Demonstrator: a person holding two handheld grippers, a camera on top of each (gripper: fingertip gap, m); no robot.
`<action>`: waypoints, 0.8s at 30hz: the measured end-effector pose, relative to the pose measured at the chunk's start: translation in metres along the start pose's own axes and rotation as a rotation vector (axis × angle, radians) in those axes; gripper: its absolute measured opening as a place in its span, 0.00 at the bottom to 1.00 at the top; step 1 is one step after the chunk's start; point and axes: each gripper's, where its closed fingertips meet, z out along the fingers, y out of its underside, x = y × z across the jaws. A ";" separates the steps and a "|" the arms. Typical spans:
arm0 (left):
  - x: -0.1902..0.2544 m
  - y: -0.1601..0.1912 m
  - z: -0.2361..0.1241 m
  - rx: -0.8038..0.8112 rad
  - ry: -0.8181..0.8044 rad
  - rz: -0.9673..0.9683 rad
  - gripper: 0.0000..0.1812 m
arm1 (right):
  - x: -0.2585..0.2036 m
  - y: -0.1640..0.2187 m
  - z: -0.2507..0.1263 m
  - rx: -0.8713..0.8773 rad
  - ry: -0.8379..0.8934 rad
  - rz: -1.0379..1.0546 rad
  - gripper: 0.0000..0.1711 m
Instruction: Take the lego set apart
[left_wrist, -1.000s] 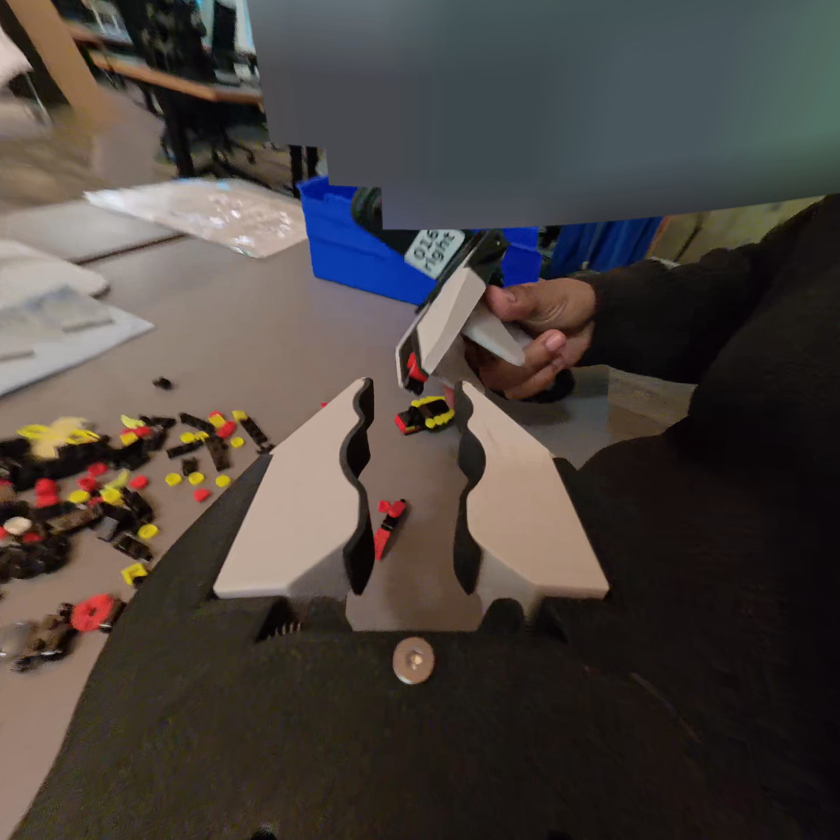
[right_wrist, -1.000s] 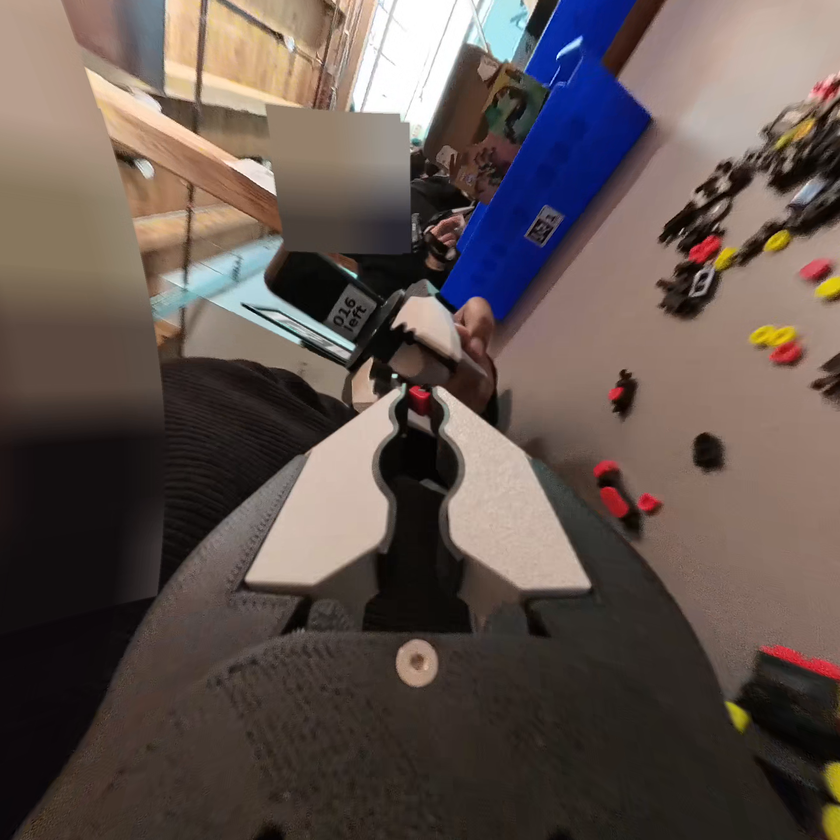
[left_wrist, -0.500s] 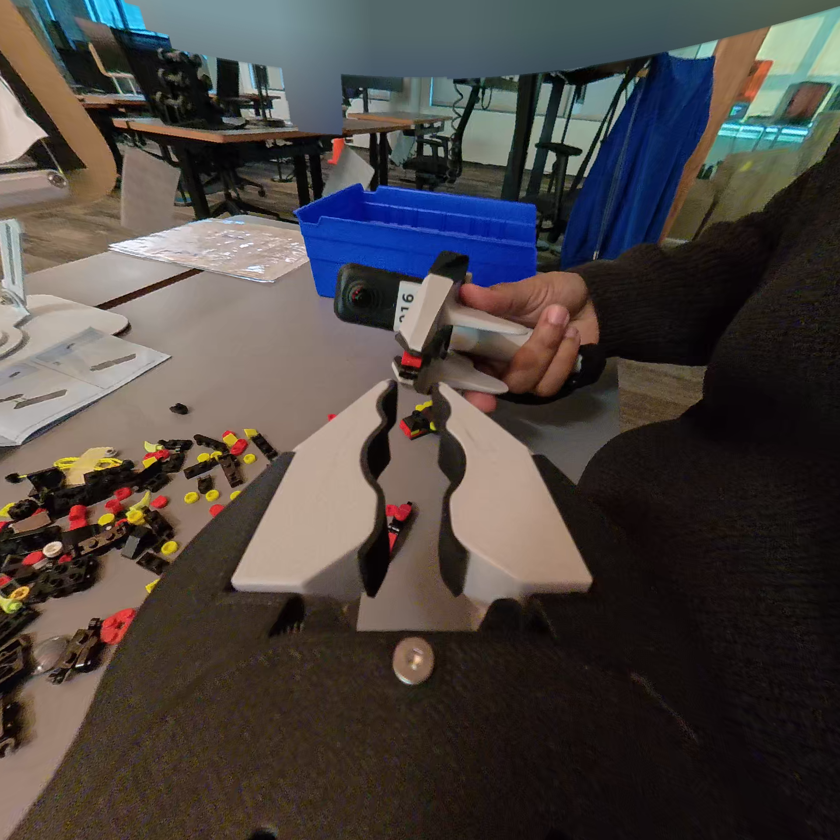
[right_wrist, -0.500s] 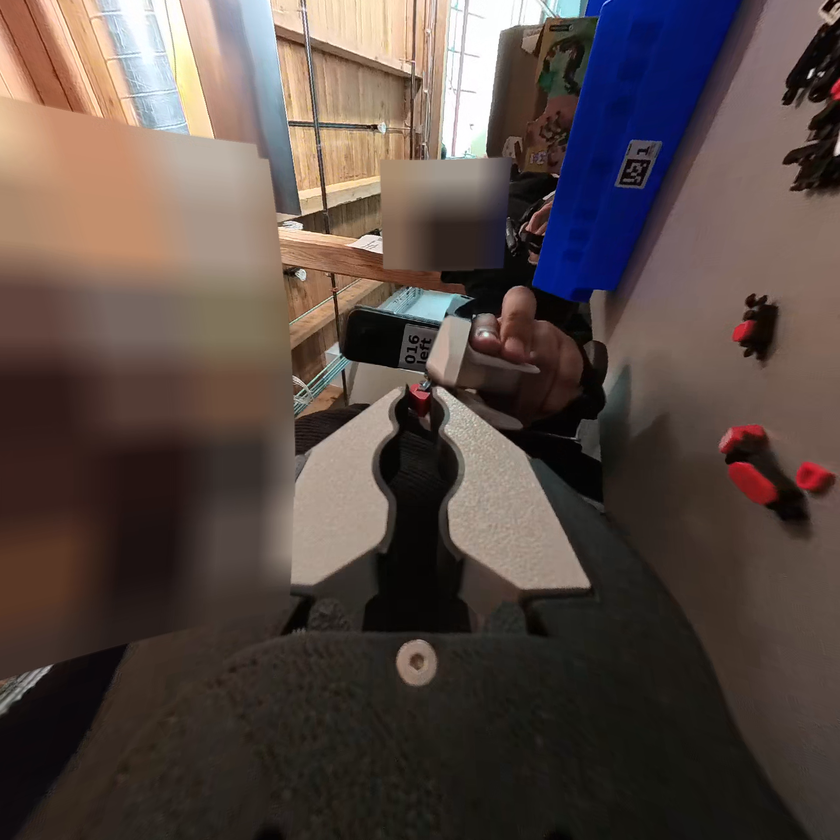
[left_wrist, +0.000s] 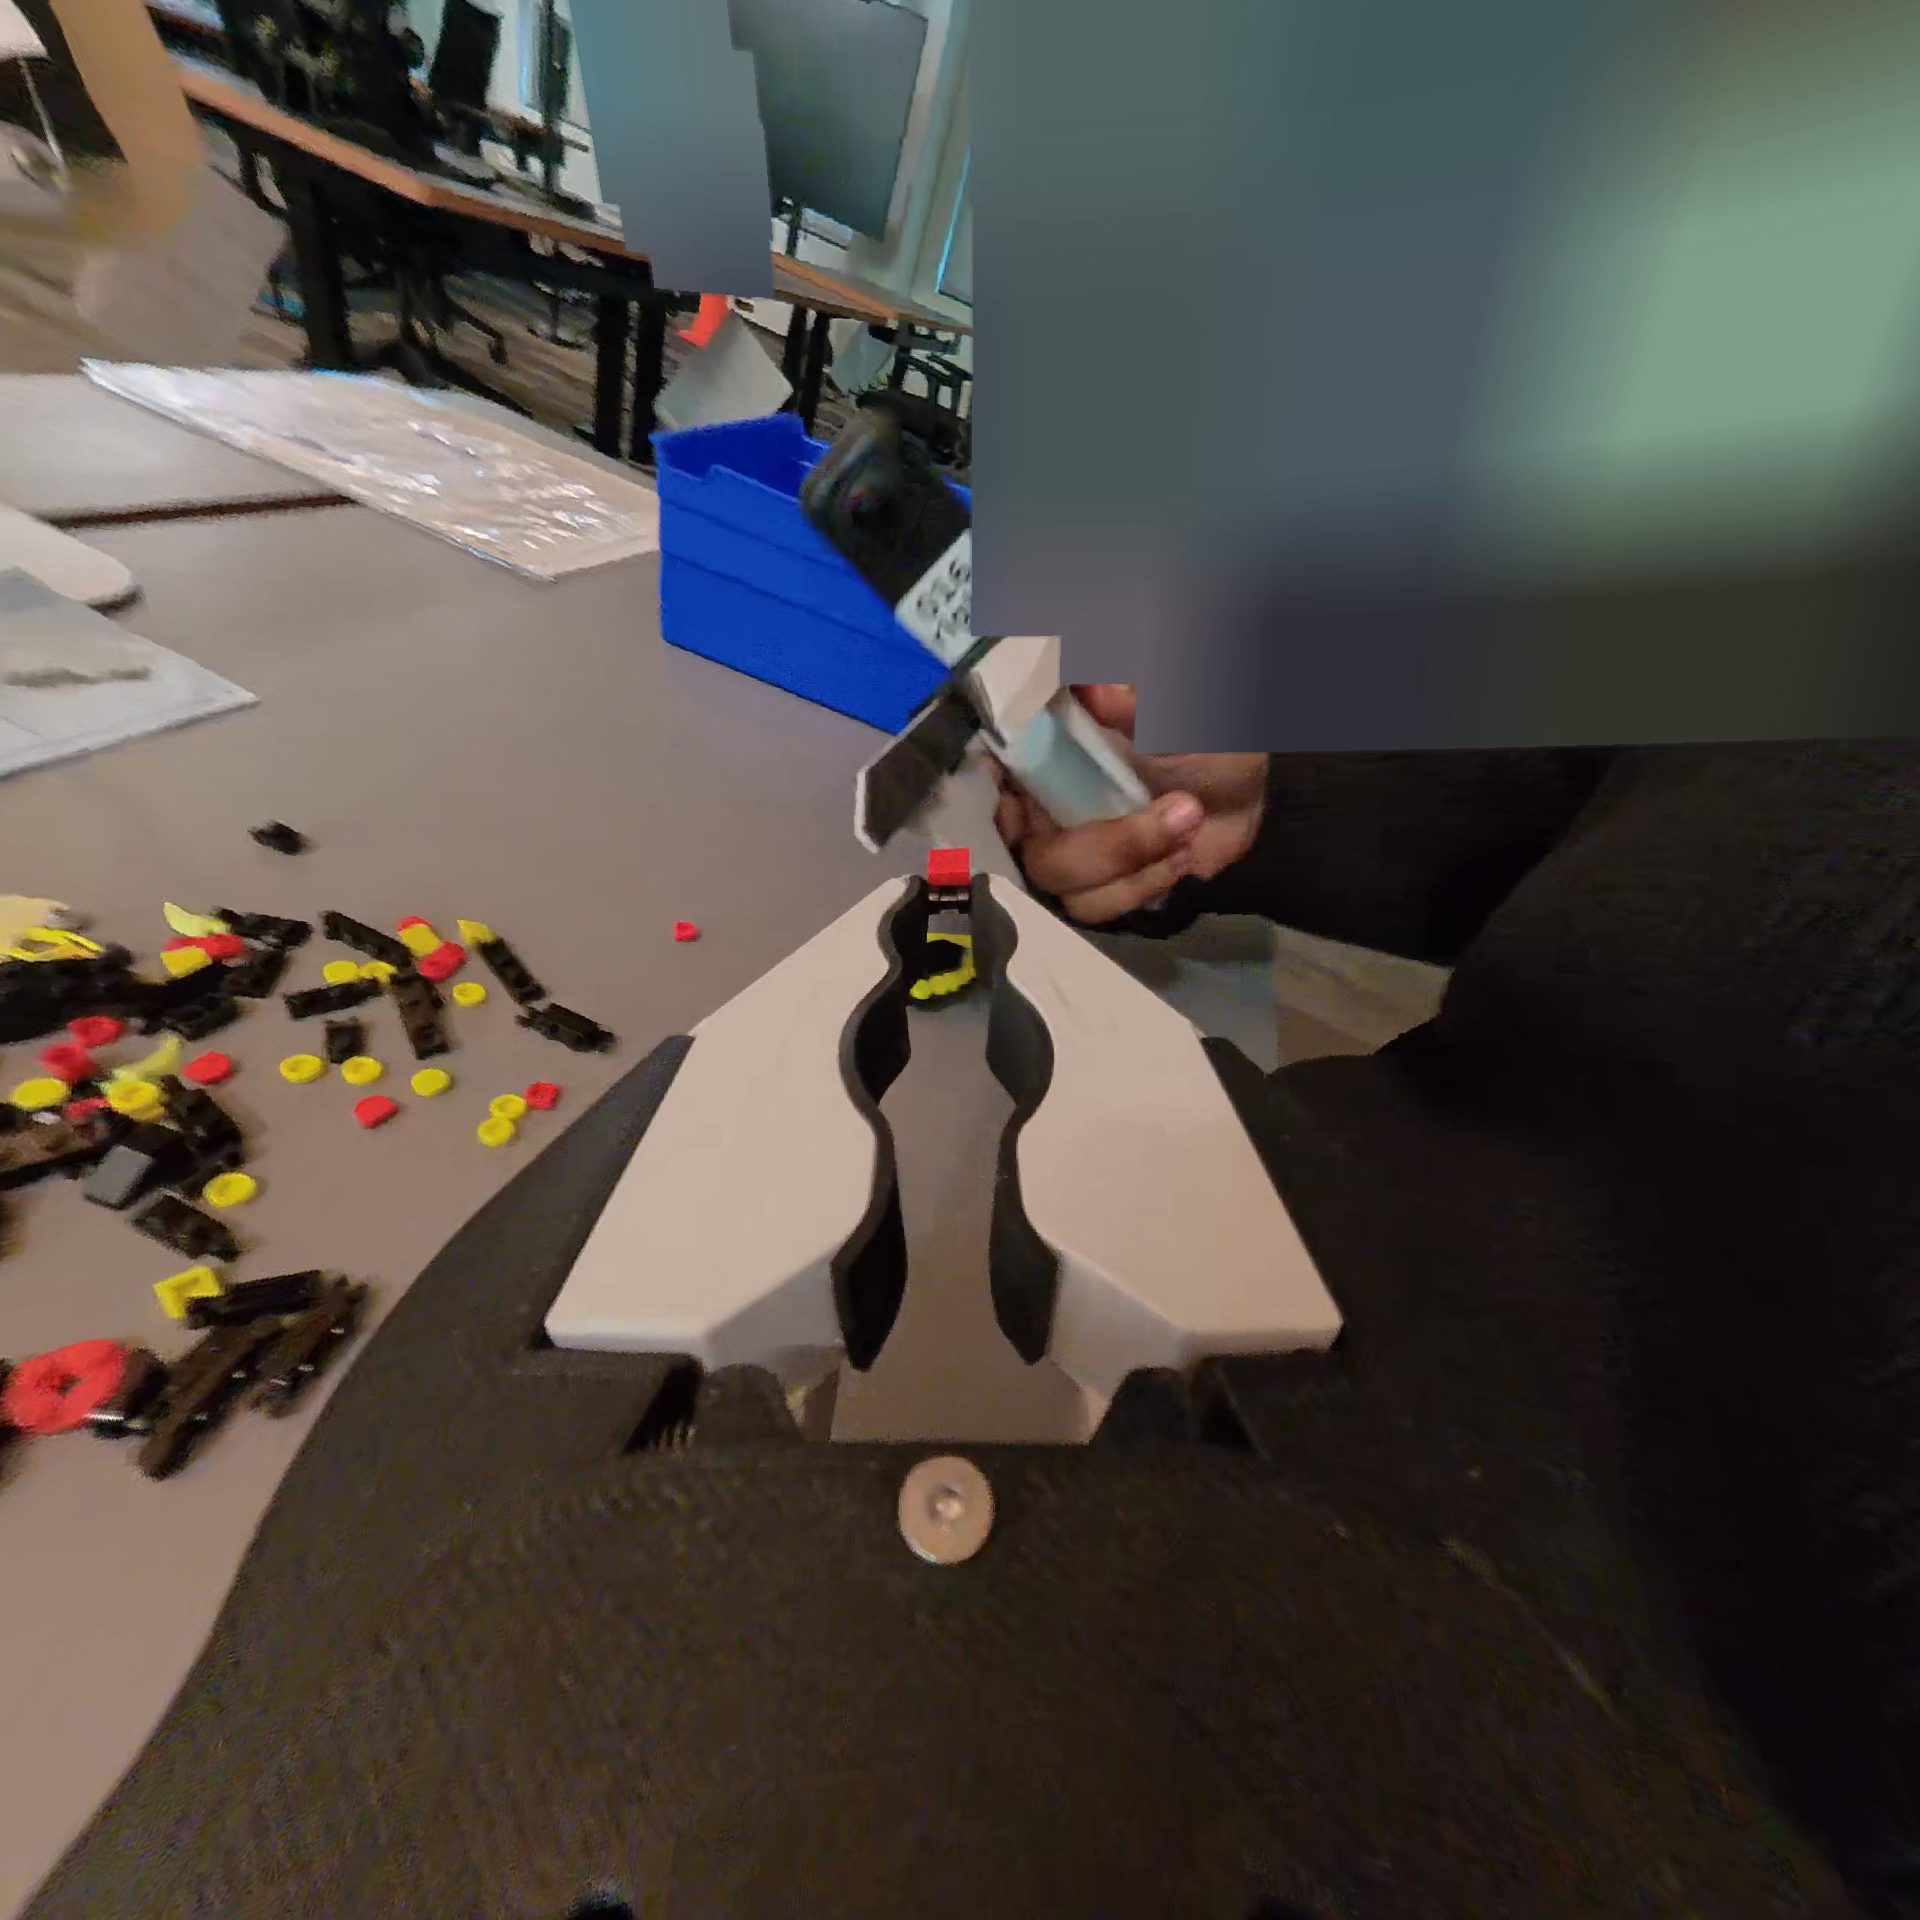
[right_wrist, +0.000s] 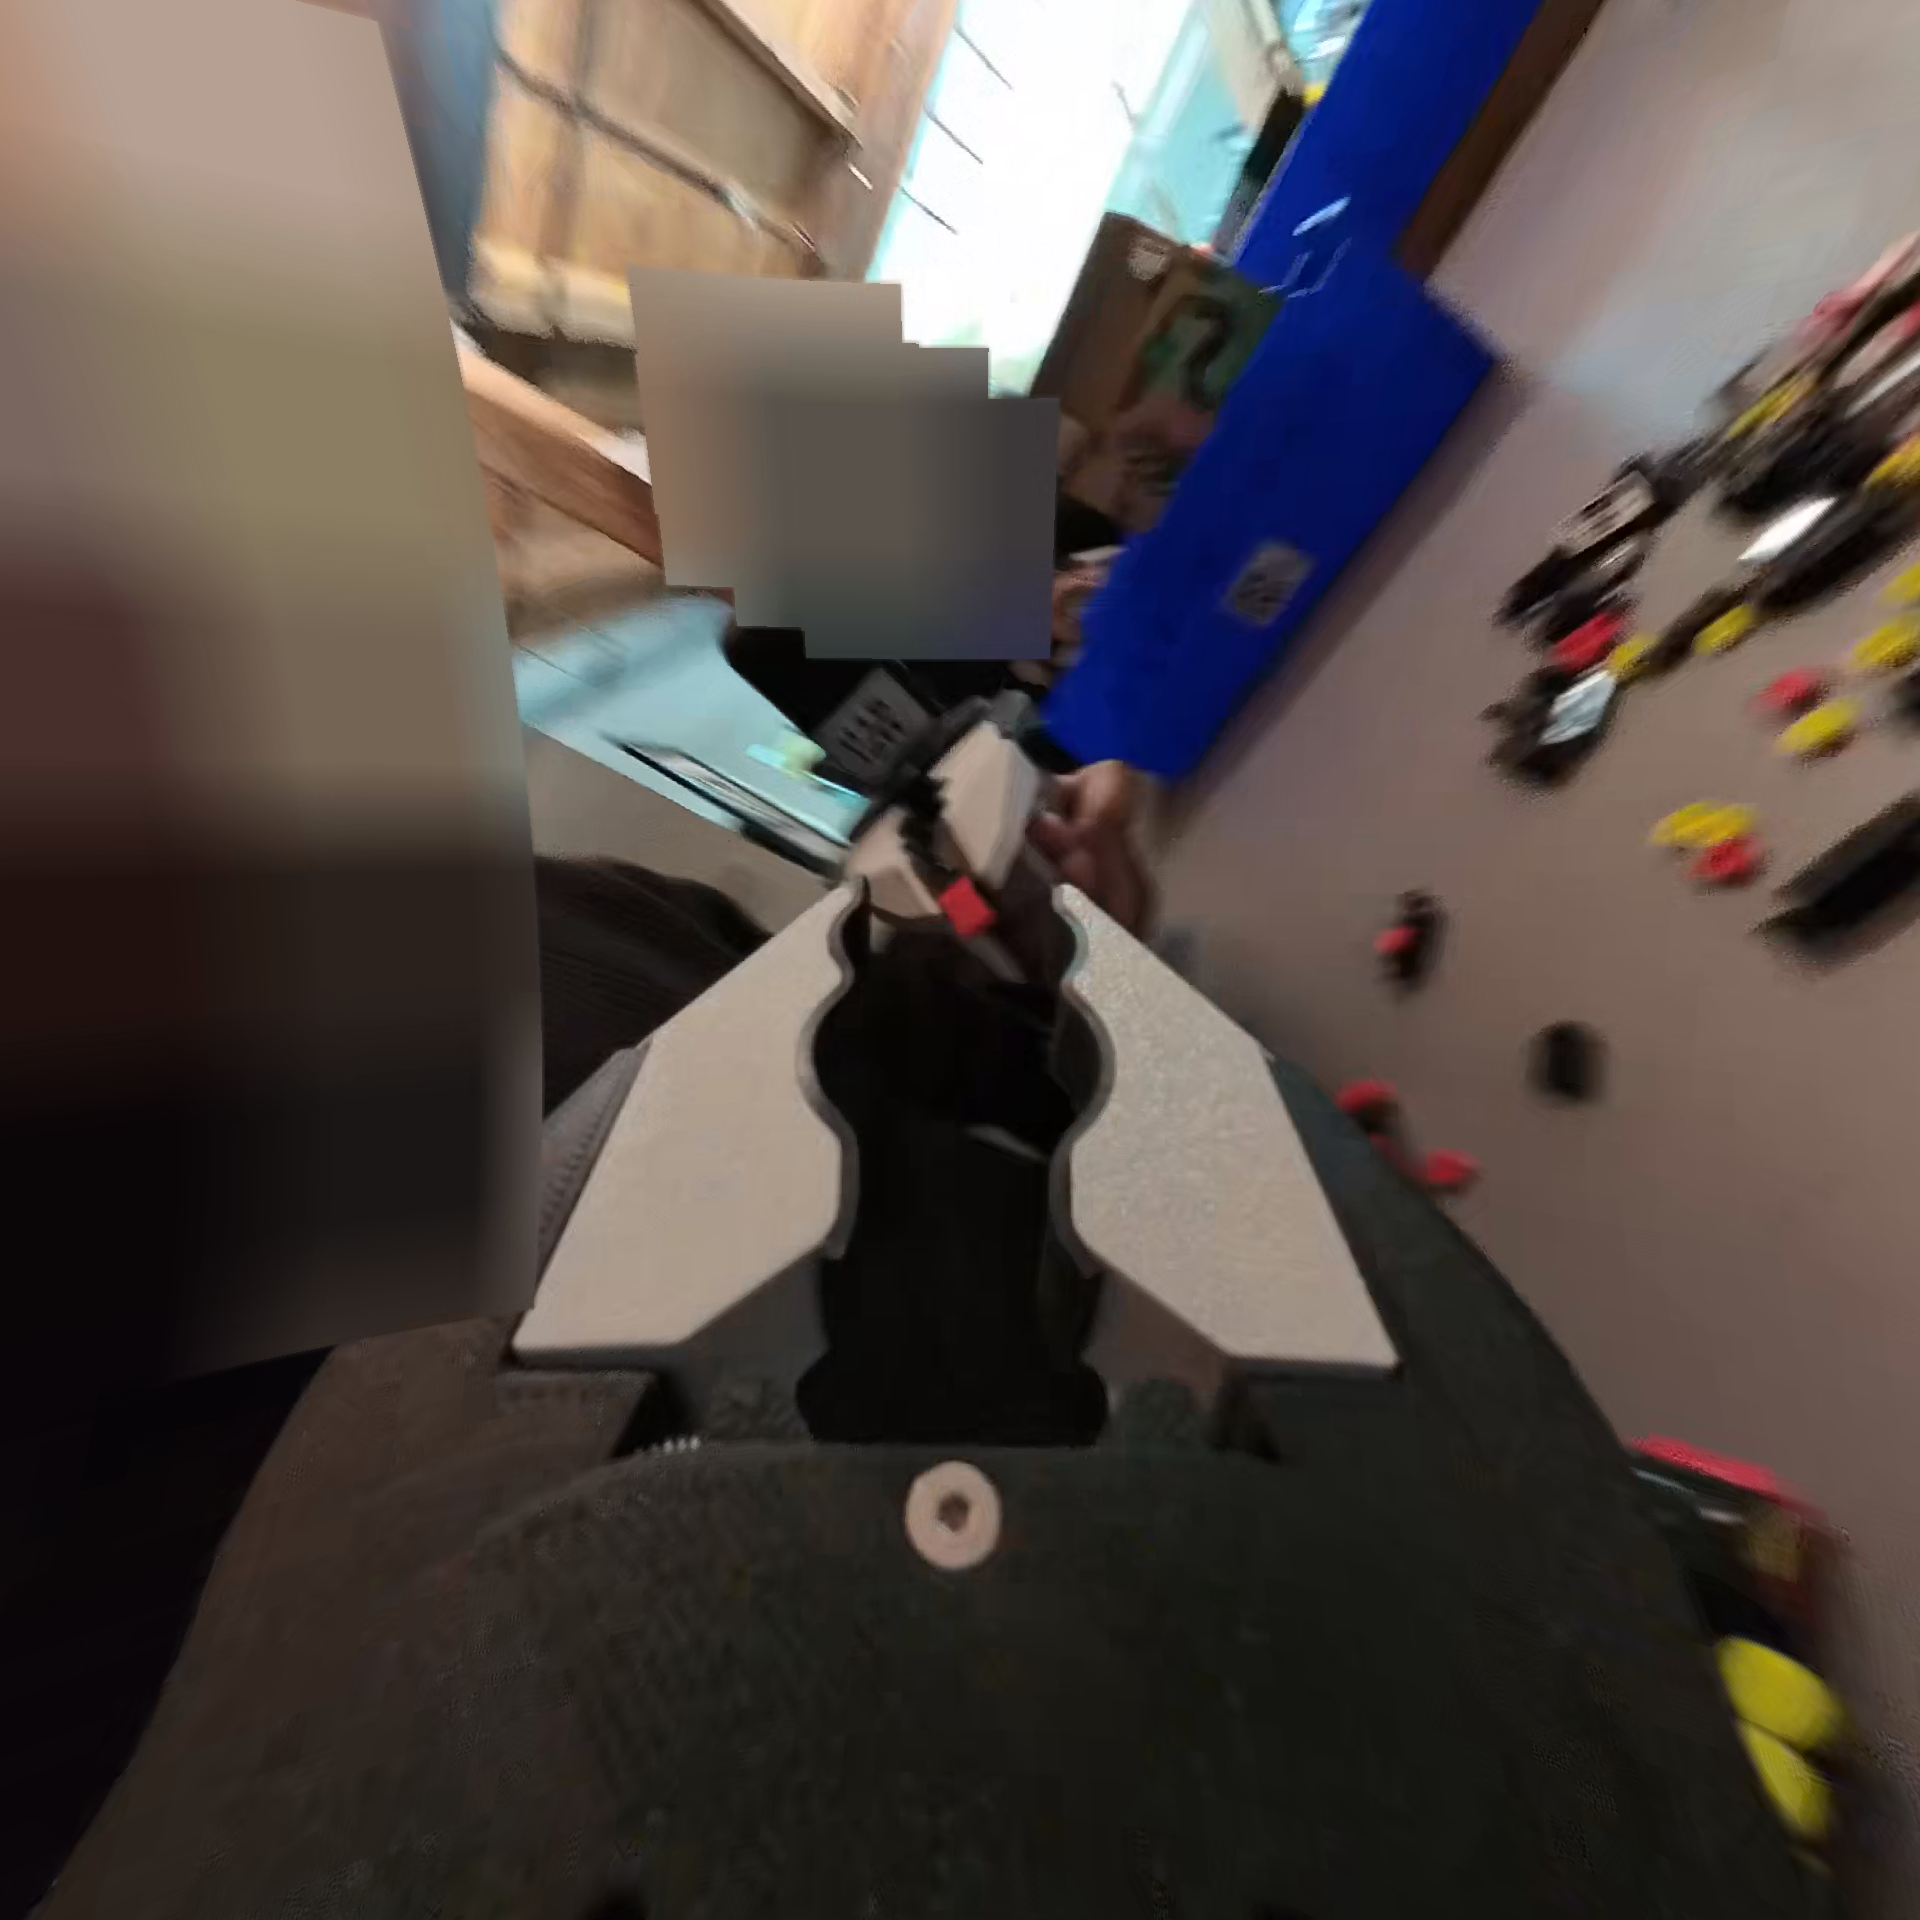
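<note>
My left gripper (left_wrist: 948, 885) is shut on a small red-and-black lego piece (left_wrist: 948, 864), pinched at the very fingertips above the grey table. My right gripper (left_wrist: 914, 774), held in a hand, hovers just beyond and above it, apart from the piece. In the right wrist view my right gripper (right_wrist: 964, 904) stands open and empty. The left gripper (right_wrist: 971, 810) faces it there with the red piece (right_wrist: 966, 906) at its tip. A small yellow-and-black lego assembly (left_wrist: 940, 979) lies on the table behind the left fingertips.
Many loose black, red and yellow lego parts (left_wrist: 312, 1039) are scattered on the table (left_wrist: 582, 790) to the left, and show blurred in the right wrist view (right_wrist: 1714, 644). A blue bin (left_wrist: 769, 582) stands behind. Paper sheets (left_wrist: 94, 675) lie far left. A dark sleeve (left_wrist: 1558, 935) fills the right.
The right gripper held the red piece; the left gripper closed on it. The right gripper has opened and drawn back, leaving the piece in the left gripper.
</note>
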 end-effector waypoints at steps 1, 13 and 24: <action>0.001 0.001 0.000 -0.006 0.026 -0.051 0.03 | 0.004 0.002 -0.001 -0.034 0.087 -0.142 0.19; 0.007 0.010 0.004 -0.045 0.214 -0.499 0.03 | -0.002 0.027 0.014 -0.204 0.209 -0.502 0.05; 0.009 0.016 0.006 -0.106 0.119 -0.296 0.05 | -0.004 0.021 0.012 -0.101 0.080 -0.162 0.03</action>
